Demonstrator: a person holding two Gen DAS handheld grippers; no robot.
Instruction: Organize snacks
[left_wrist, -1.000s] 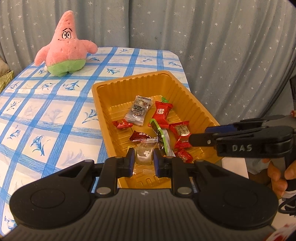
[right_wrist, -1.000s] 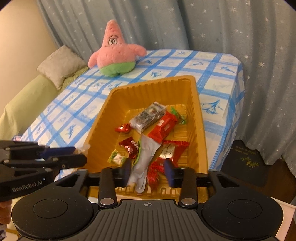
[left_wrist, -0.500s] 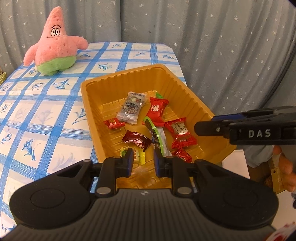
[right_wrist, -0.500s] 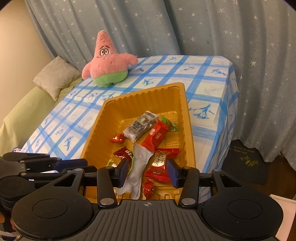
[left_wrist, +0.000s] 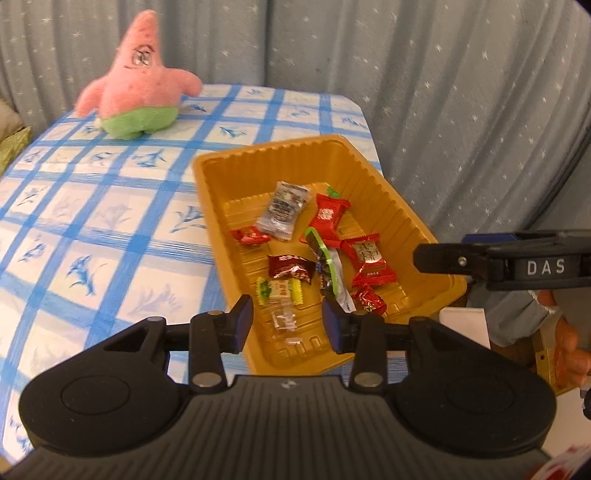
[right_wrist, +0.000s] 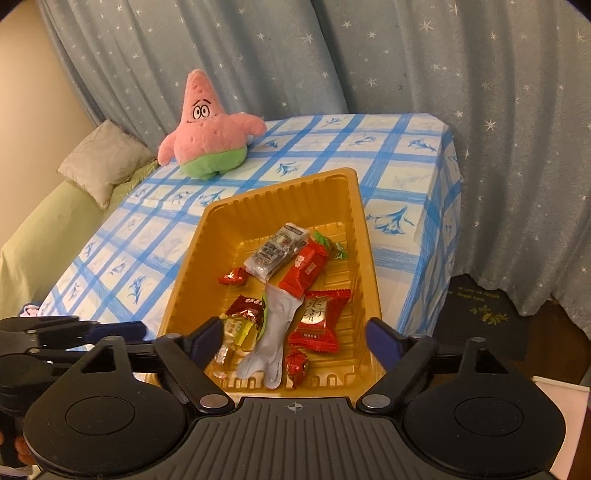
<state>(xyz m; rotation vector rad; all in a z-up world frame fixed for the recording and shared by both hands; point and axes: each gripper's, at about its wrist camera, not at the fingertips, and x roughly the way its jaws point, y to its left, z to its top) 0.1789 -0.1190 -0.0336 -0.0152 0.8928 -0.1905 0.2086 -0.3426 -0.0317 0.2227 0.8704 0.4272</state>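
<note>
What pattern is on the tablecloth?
The tablecloth is white with a blue check and little blue flower sprigs in the squares. The right wrist view shows it best.

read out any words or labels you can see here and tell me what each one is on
"DAS": white letters on the side of the right gripper, seen from the left wrist view.
Snack wrappers in the yellow tray: printed characters, too small and blurred to read.
Nothing else legible.

Pink star plush (right_wrist: 210, 136) on checked tablecloth (right_wrist: 399, 155) — starry curtain (right_wrist: 443, 55) behind (cushion (right_wrist: 103, 162) left).
</note>
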